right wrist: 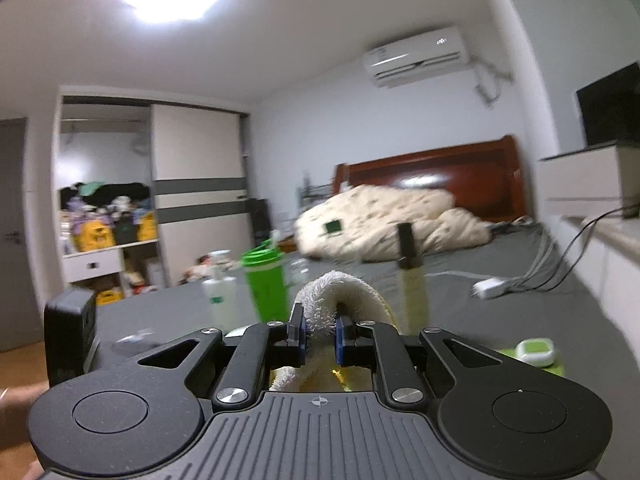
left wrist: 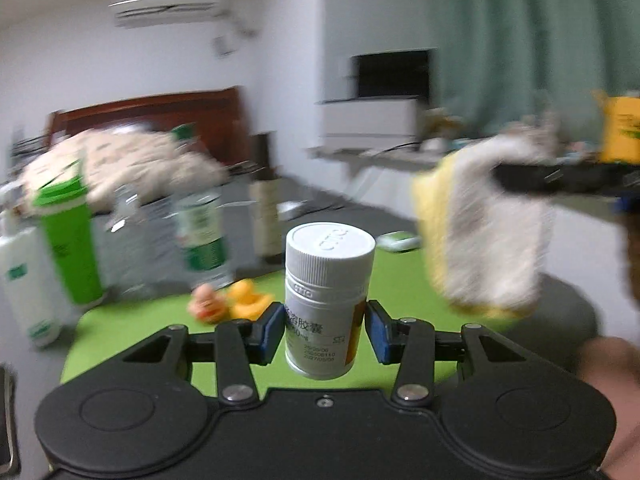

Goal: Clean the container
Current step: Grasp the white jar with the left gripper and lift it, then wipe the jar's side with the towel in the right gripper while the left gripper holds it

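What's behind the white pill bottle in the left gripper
Behind the white pill bottle, held by the left hand-held gripper, lie green mat, two rubber ducks and a small green-lidded case. The mat directly behind the bottle is hidden.

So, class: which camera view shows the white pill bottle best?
The left wrist view: the white pill bottle stands upright between the left claw pads, cap and label visible. The right wrist view does not show it, only the cloth pinched in the right claw.
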The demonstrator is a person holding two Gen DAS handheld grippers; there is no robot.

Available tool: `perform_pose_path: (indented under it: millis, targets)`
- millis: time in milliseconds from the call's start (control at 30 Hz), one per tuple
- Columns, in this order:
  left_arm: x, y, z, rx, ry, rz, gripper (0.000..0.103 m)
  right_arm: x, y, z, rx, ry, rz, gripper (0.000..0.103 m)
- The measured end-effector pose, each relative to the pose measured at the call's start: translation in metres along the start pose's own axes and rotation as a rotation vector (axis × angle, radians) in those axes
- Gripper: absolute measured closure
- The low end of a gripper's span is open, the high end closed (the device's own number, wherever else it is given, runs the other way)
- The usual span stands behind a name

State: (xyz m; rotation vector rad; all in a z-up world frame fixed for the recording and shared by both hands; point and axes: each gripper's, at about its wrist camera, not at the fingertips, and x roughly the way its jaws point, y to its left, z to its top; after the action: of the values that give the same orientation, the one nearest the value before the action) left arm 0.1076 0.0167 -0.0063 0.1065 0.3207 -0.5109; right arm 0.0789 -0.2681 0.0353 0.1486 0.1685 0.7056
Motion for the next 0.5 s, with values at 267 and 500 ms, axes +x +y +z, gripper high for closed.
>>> perform_pose_path:
  millis: [267, 500]
  targets:
    - [-0.025, 0.001, 0.010, 0.024, -0.040, -0.204, 0.060, -0.006, -0.010, -0.002, 0.067, 0.050, 0.180, 0.090]
    - [-0.035, 0.001, 0.012, 0.053, -0.046, -0.281, 0.060, -0.007, -0.004, 0.001, 0.082, 0.062, 0.284, 0.090]
